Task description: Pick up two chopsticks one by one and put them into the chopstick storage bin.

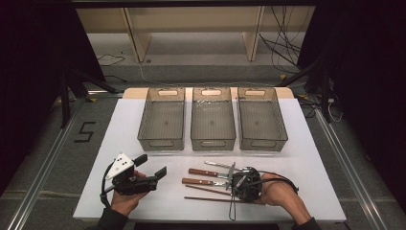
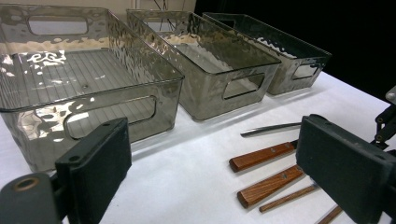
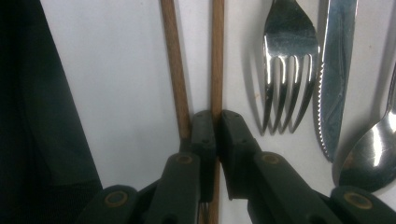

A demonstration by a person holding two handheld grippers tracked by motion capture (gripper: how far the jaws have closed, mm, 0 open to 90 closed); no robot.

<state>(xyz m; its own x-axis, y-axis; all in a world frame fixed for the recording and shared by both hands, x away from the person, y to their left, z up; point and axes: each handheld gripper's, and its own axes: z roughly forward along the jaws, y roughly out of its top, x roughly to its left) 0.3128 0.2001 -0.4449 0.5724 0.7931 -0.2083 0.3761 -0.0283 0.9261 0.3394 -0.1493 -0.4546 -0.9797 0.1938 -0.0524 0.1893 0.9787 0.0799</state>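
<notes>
My right gripper (image 3: 217,116) is shut on a wooden chopstick (image 3: 217,56) that lies flat on the white table; a second chopstick (image 3: 176,70) lies just beside it. To the other side lie a fork (image 3: 289,60), a serrated knife (image 3: 338,70) and a spoon (image 3: 373,158). In the high view the right gripper (image 1: 244,186) sits low over the cutlery ends, with the chopsticks (image 1: 206,190) stretching left. My left gripper (image 1: 152,166) is held open above the table at the front left, nothing between its pads (image 2: 98,172).
Three clear grey bins stand in a row at the back: left (image 1: 162,140), middle (image 1: 213,140), right (image 1: 262,140); all look bare inside. The wooden handles of the knife (image 2: 261,156) and fork (image 2: 271,185) point toward the left gripper. The table's front edge (image 1: 191,219) is close behind both hands.
</notes>
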